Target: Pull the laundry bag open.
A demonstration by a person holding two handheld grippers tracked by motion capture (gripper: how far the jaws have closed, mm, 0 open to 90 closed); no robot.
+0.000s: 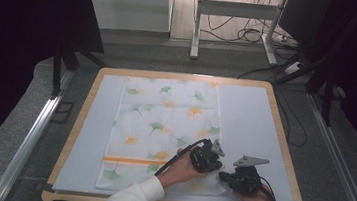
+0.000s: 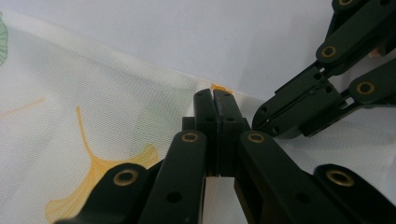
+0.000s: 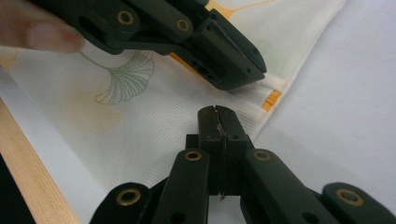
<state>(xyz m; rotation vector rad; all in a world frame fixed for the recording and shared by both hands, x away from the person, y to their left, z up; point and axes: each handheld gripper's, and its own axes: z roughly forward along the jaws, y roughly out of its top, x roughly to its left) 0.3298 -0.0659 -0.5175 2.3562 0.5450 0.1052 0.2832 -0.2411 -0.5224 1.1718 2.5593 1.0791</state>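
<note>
A white cloth (image 1: 164, 124) printed with green and yellow ginkgo leaves lies flat on the white mat (image 1: 250, 118). Both grippers meet at its near right corner, by the orange stripe. My left gripper (image 1: 217, 164) (image 2: 213, 93) is shut, its tips pinching the cloth's (image 2: 93, 93) hemmed edge. My right gripper (image 1: 222, 175) (image 3: 217, 111) is shut too, a sliver of pale fabric caught between its jaws, just in from the cloth's (image 3: 140, 116) edge. Each gripper view shows the other one close by: the right gripper (image 2: 258, 125) and the left gripper (image 3: 261, 74).
The mat covers a wooden table (image 1: 79, 120) whose near rim runs just below my hands. Bare mat lies to the right of the cloth. Beyond the table stand white desk legs (image 1: 197, 27) and loose cables (image 1: 253, 35) on the floor.
</note>
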